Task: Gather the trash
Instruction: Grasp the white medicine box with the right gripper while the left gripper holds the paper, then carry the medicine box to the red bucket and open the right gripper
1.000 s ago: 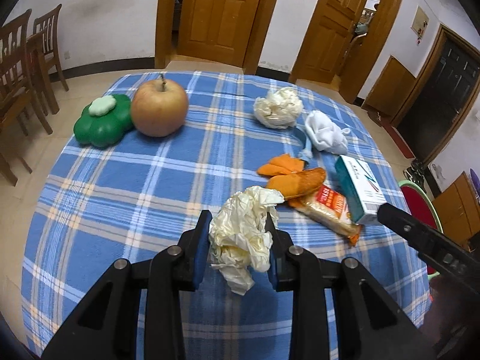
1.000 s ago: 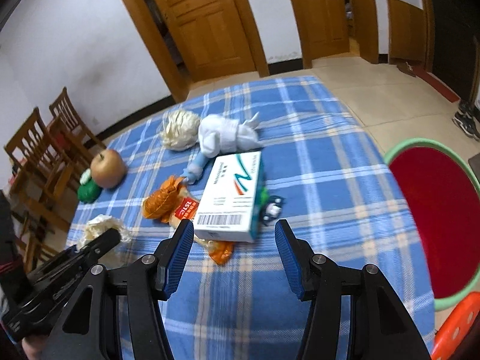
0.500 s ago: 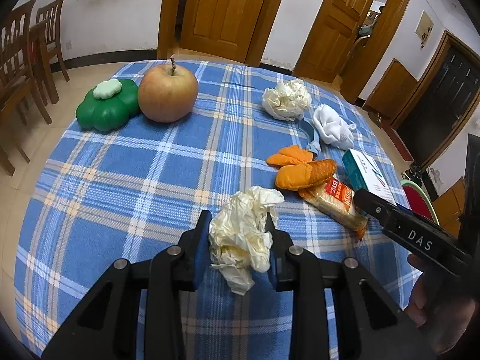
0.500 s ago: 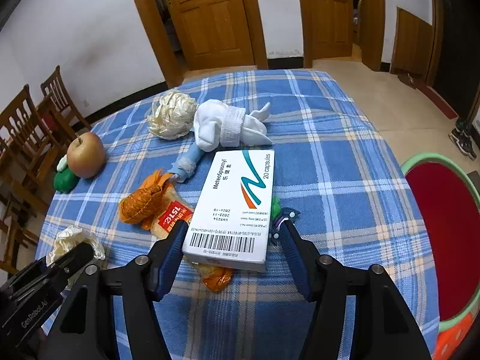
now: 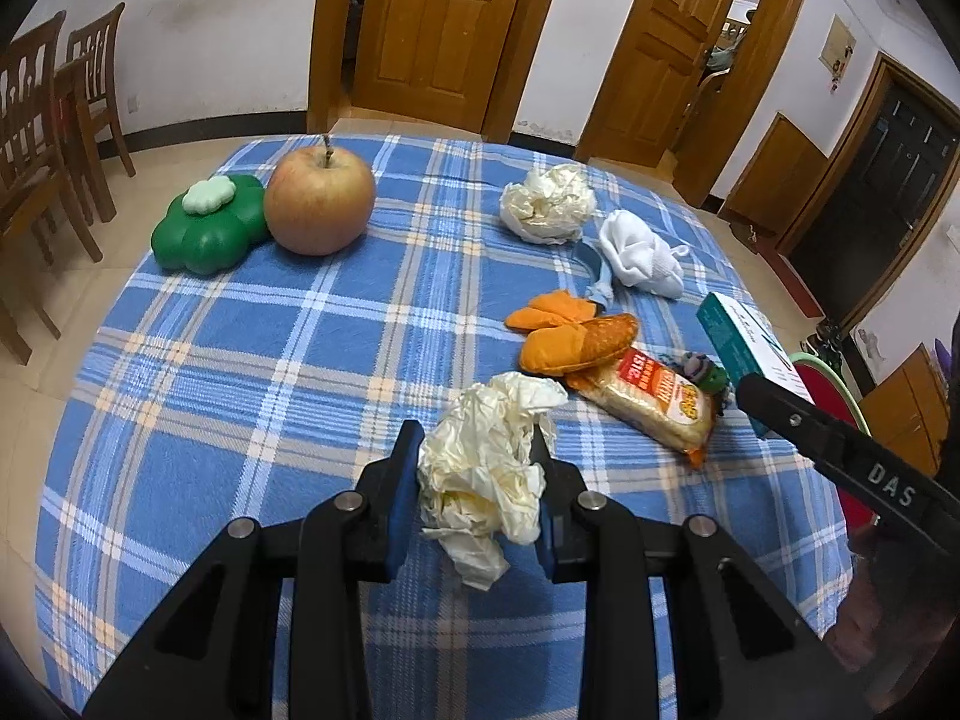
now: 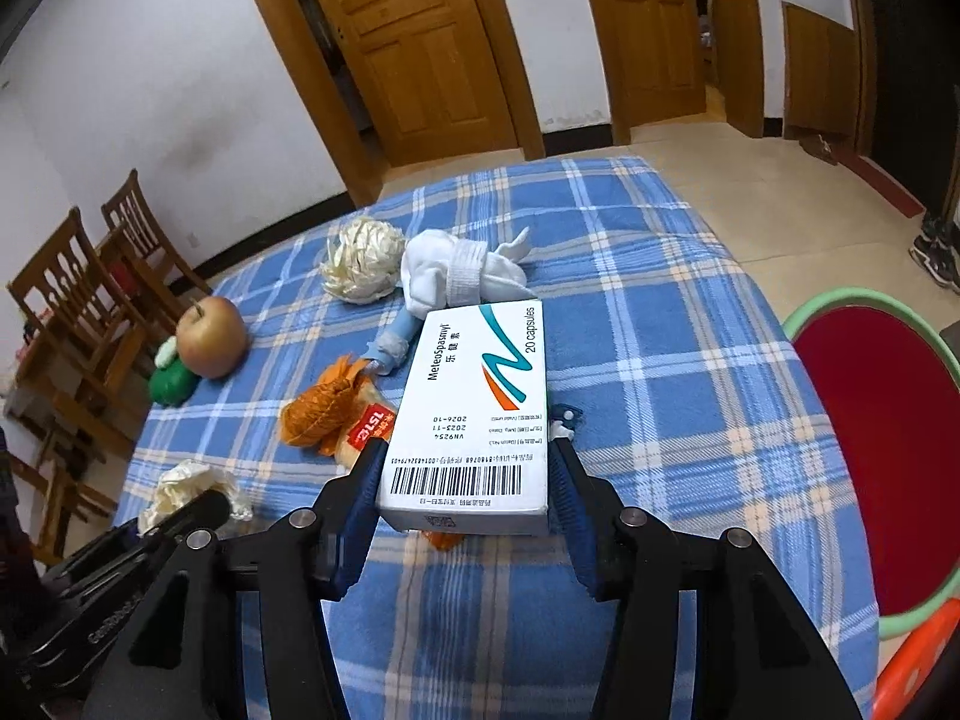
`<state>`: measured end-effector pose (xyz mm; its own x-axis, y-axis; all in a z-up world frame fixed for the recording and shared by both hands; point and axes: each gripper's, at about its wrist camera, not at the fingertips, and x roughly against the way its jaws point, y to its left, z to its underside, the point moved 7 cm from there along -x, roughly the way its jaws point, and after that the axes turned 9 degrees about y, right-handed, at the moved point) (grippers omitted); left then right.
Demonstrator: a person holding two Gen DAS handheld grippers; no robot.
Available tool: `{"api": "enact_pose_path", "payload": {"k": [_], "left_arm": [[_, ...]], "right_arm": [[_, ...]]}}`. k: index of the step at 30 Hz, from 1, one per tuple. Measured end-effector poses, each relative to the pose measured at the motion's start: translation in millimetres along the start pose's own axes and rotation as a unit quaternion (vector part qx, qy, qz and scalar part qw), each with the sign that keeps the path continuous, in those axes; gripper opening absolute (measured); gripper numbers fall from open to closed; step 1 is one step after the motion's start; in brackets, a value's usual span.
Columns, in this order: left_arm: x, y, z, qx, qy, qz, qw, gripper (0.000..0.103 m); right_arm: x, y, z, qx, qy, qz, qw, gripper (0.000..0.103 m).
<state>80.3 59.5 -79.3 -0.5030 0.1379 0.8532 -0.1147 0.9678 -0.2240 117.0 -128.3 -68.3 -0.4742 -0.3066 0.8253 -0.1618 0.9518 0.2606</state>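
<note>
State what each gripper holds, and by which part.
Left gripper: crumpled paper wad, pinched across its middle. Right gripper: medicine box, by its barcode-end sides.

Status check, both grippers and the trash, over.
Left gripper shut on crumpled paper. Right gripper astride medicine box, grip unconfirmed. Second paper ball and snack wrapper on the table. Nothing blocking.

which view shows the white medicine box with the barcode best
The right wrist view: the white cardboard medicine box fills the centre, printed top and barcode readable, between the right gripper fingers. The left wrist view shows only its teal side edge at far right, partly behind the right gripper's finger.
</note>
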Motion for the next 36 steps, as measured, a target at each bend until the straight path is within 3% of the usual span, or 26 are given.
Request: {"api": "enact_pose_path", "payload": {"k": [18, 36], "left_arm": [[21.6, -51.7, 5.4, -0.045, -0.013, 0.007, 0.9989, 0.032], [15.5, -141.5, 7.9, -0.126, -0.003, 0.033, 0.9915, 0.032]], "right_arm": [[60.0, -36.7, 17.8, -0.04, -0.045, -0.014, 0.998, 0.054], [107.6, -145.4, 36.2, -0.137, -0.085, 0.022, 0.987, 0.055]]}}
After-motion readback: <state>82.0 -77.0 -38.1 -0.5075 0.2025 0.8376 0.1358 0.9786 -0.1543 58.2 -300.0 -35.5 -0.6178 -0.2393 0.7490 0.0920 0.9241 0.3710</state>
